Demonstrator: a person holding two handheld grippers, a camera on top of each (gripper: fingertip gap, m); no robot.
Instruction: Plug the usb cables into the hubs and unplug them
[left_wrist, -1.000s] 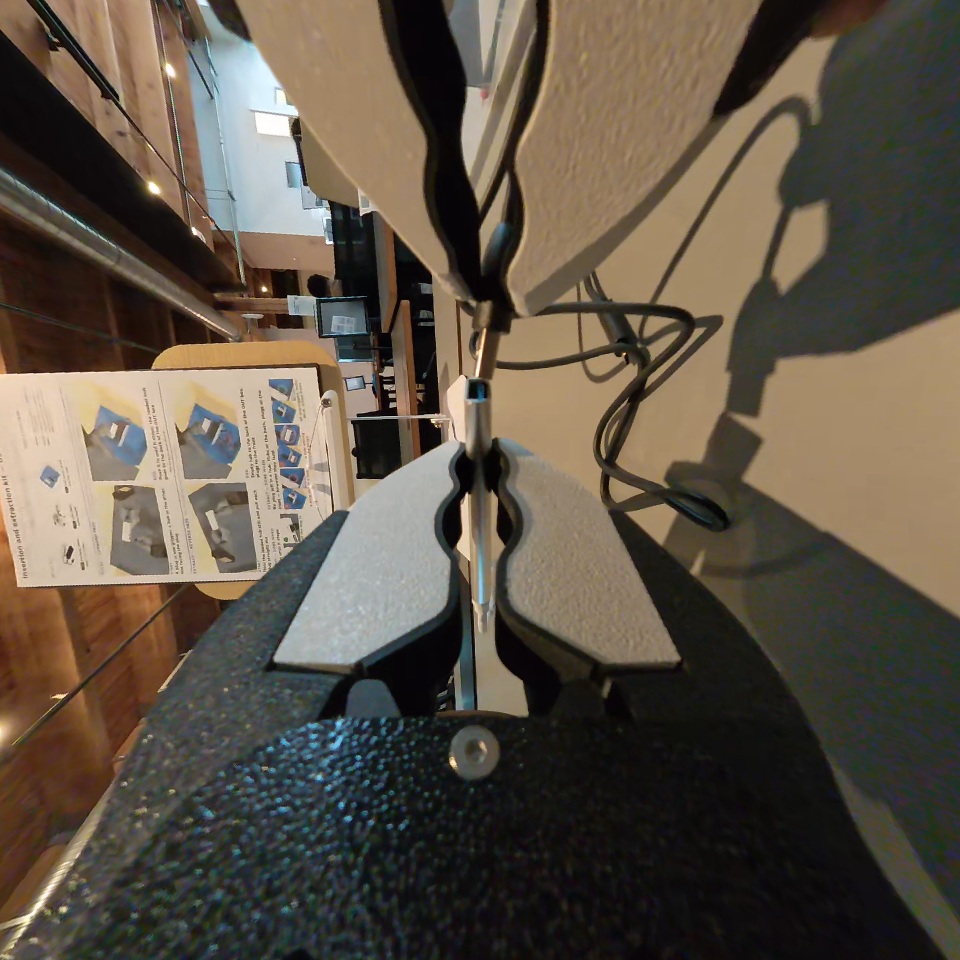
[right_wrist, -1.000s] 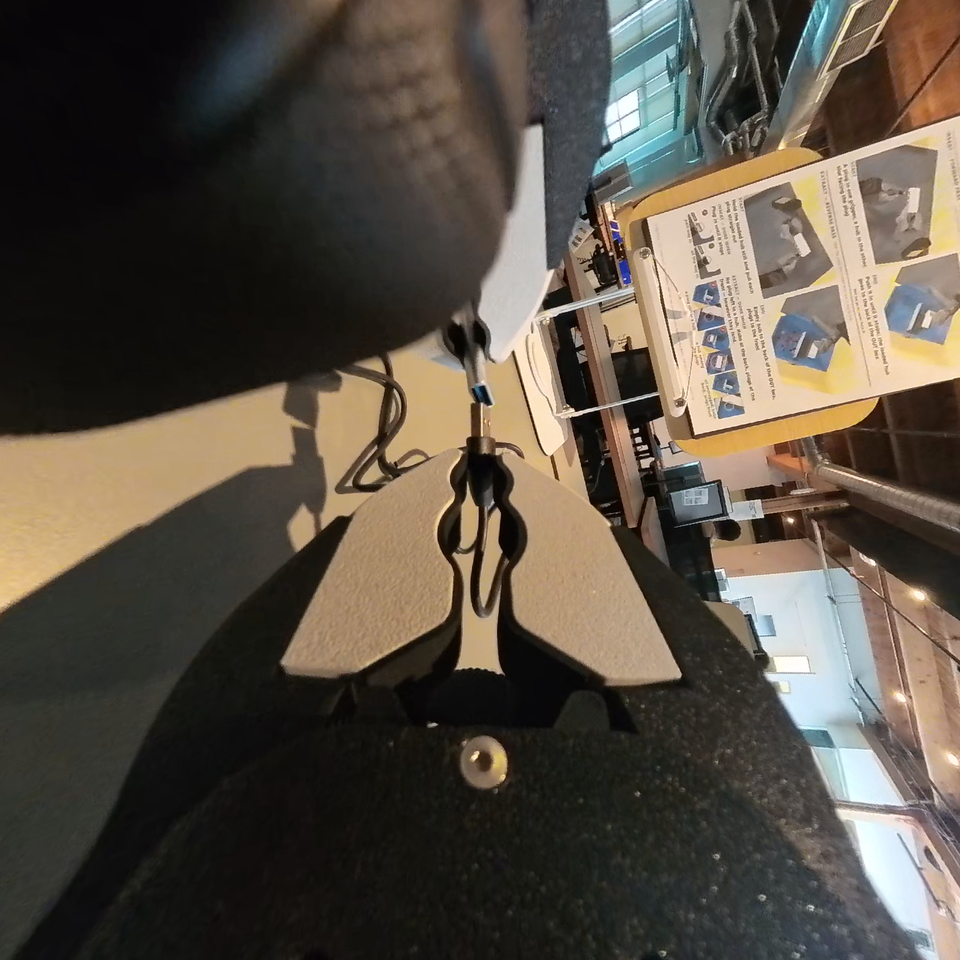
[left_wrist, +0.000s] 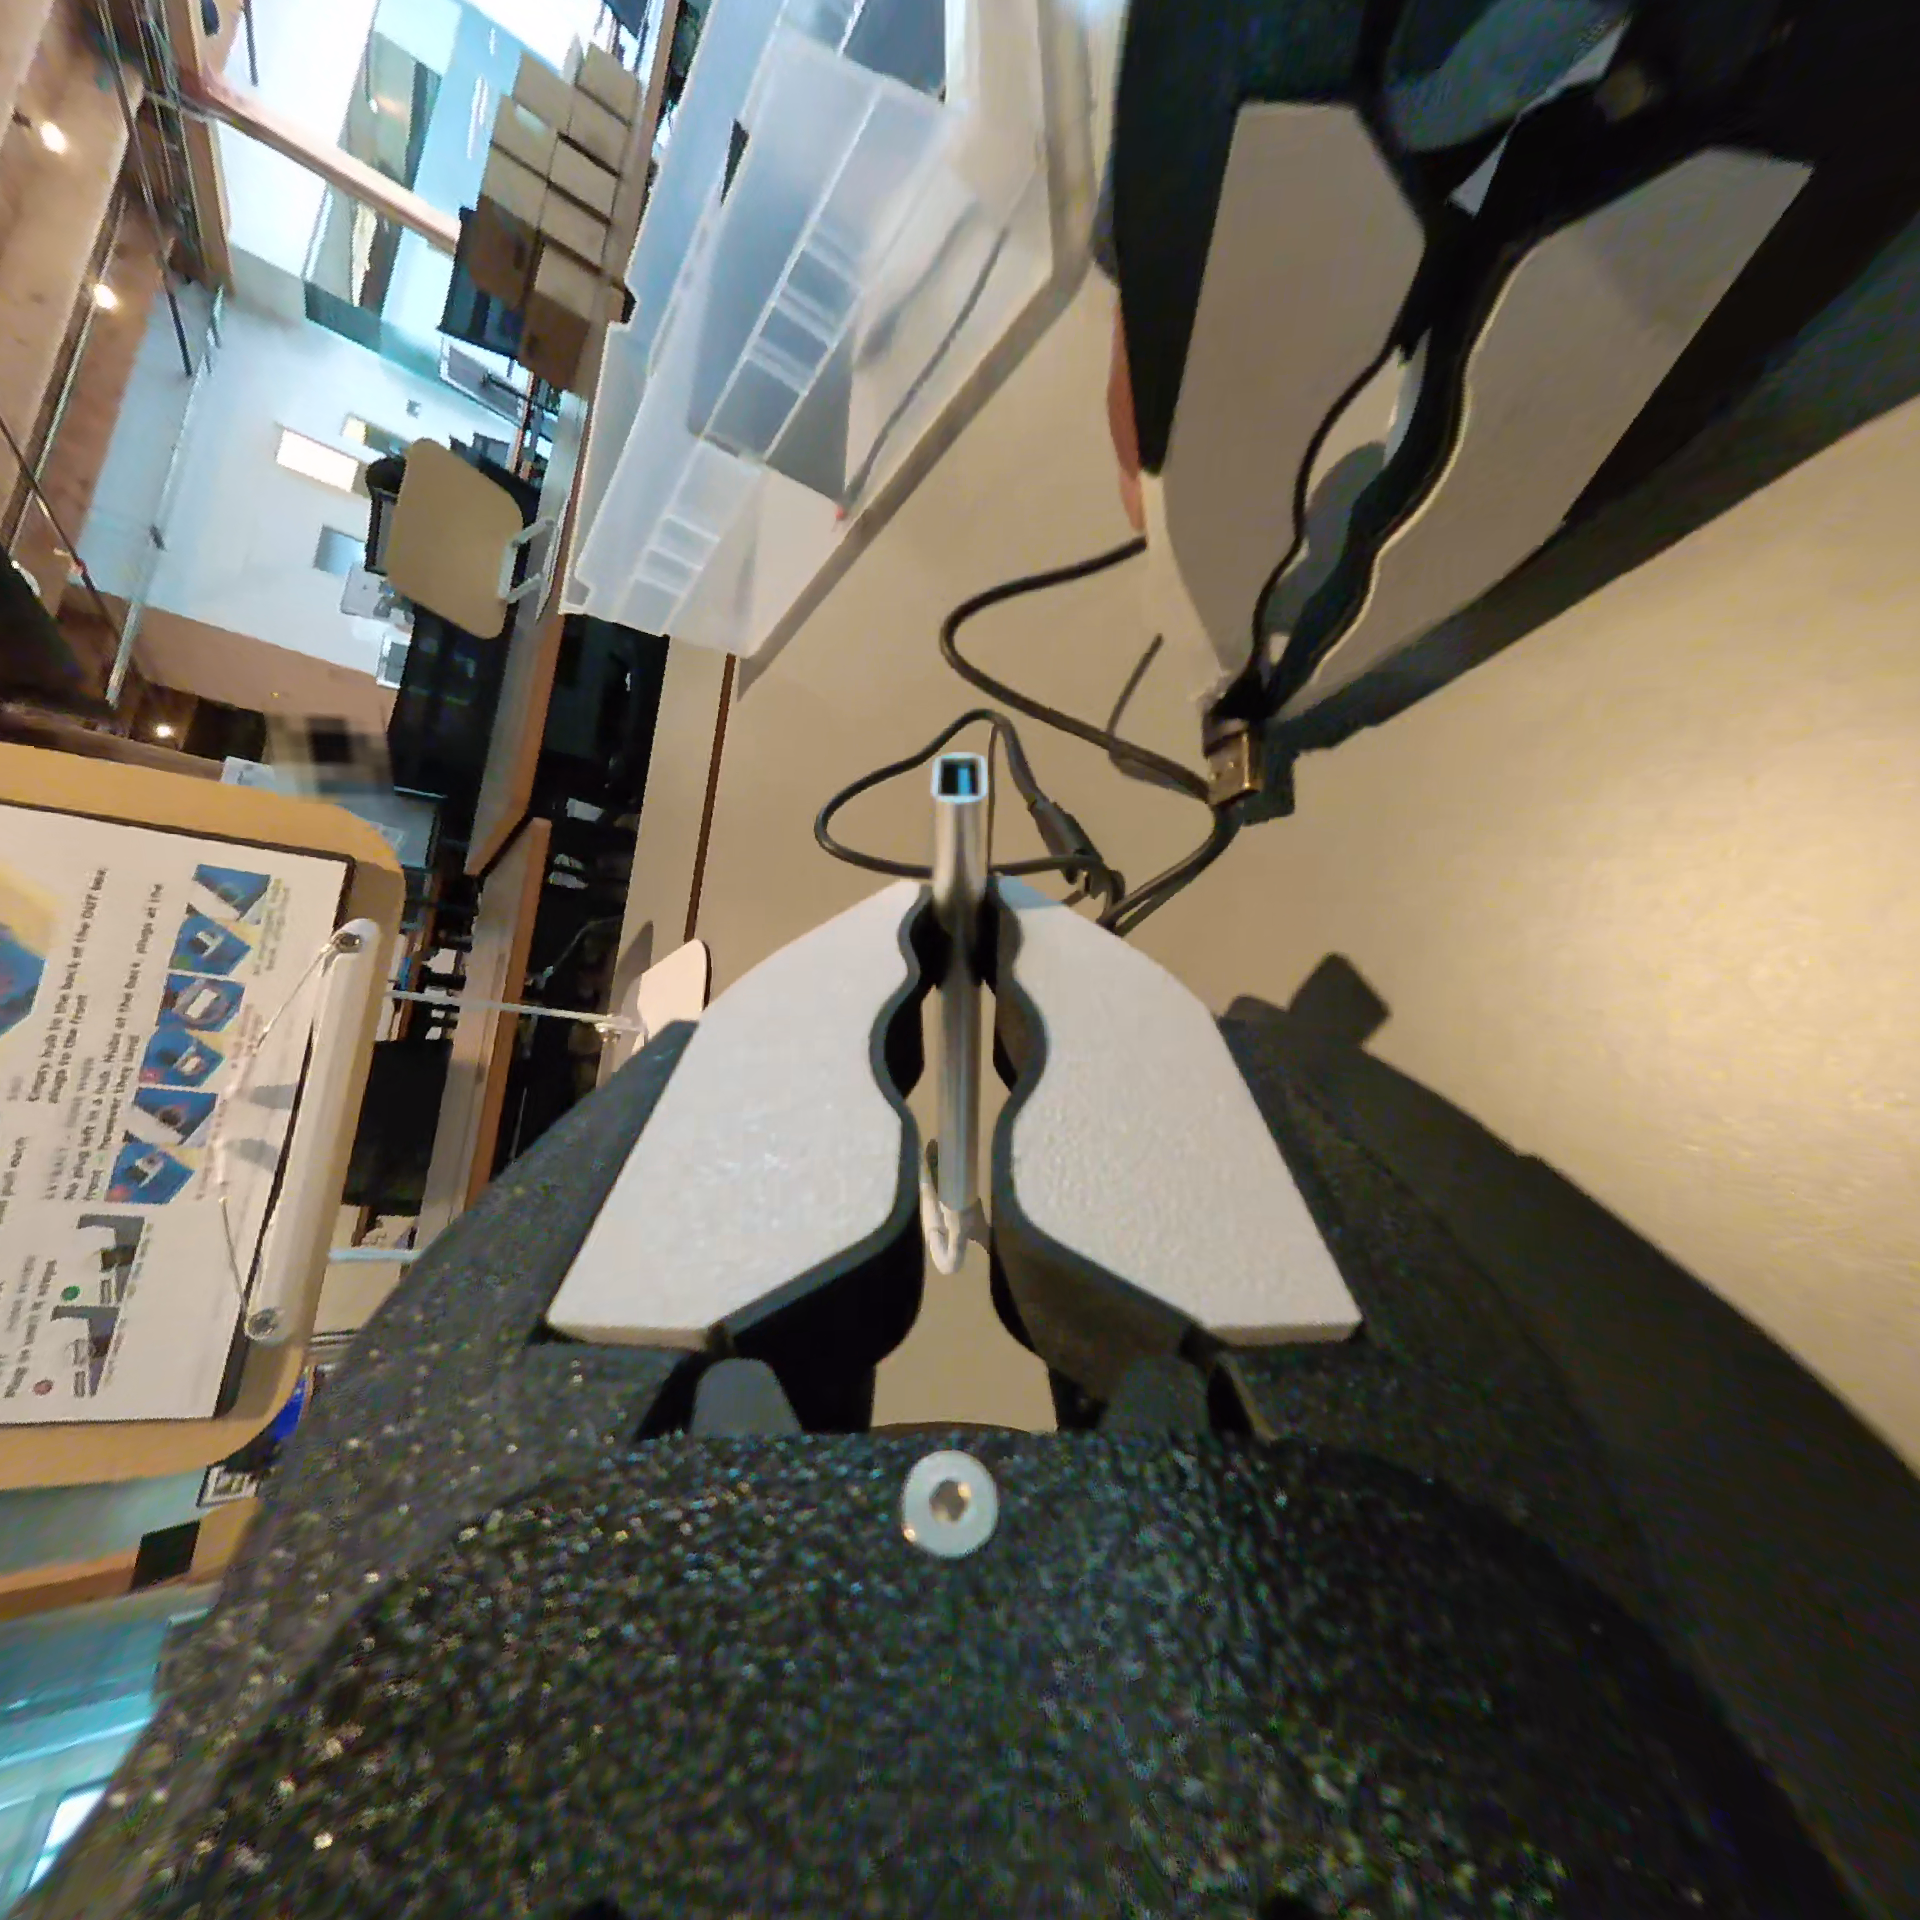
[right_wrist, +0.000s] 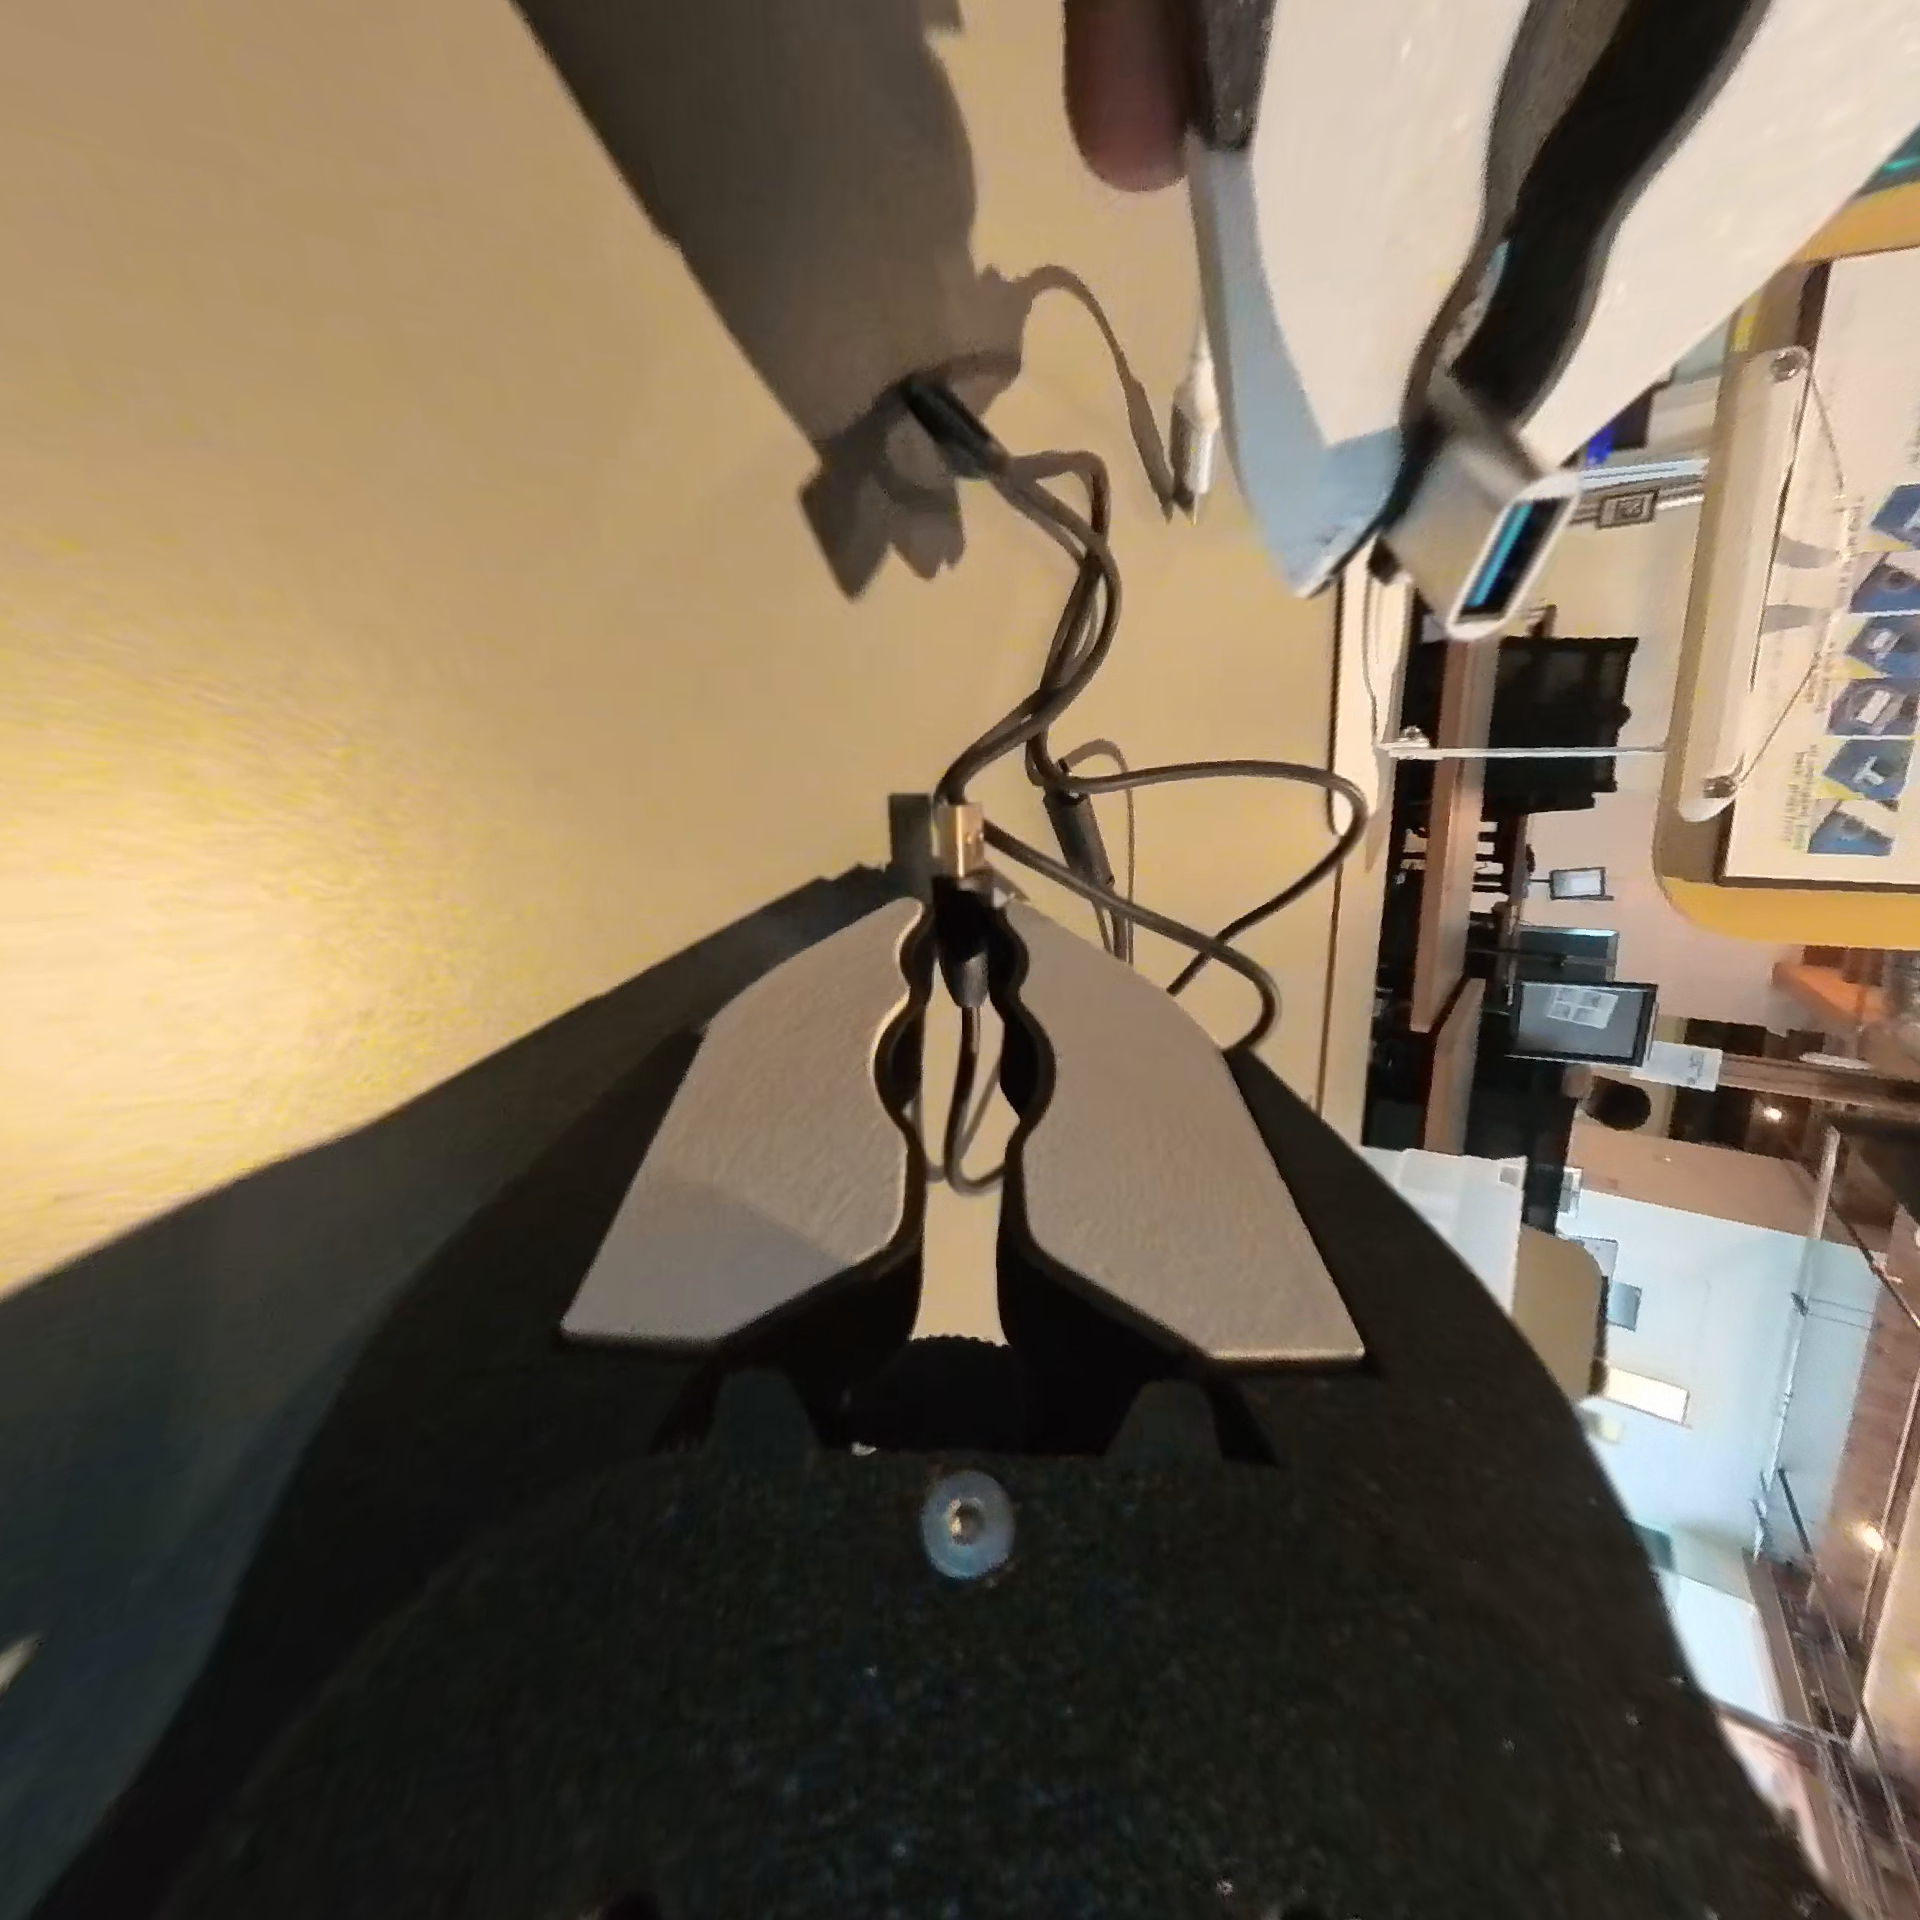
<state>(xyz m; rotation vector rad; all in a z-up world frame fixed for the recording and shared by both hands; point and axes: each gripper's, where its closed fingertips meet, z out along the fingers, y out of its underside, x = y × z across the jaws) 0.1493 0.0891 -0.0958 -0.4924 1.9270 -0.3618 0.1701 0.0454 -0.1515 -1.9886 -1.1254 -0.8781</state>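
Note:
My left gripper (left_wrist: 958, 906) is shut on a slim silver USB hub (left_wrist: 956, 997), whose open end port points away from me. My right gripper (right_wrist: 961, 916) is shut on a black USB plug (right_wrist: 961, 961) with a metal tip, its black cable (right_wrist: 1081, 623) trailing over the beige table (right_wrist: 364, 520). In the left wrist view the right gripper's fingers (left_wrist: 1340, 343) hold that plug (left_wrist: 1234, 750) to the upper right of the hub, apart from it. In the right wrist view the hub (right_wrist: 1481, 530) is at the upper right, apart from the plug.
A clear plastic bin (left_wrist: 831, 312) stands on the table beyond the cables. An illustrated instruction board (left_wrist: 156, 1091) stands at the table's edge, also in the right wrist view (right_wrist: 1818, 520). Another black cable plug (left_wrist: 1060, 831) lies loose among loops of cable. The left gripper's tips are roughly 8 centimeters from the right gripper's.
A second ago the plug and the hub's port were end to end, right at each other. Now they are pulled apart sideways, and both grippers have swung to new angles.

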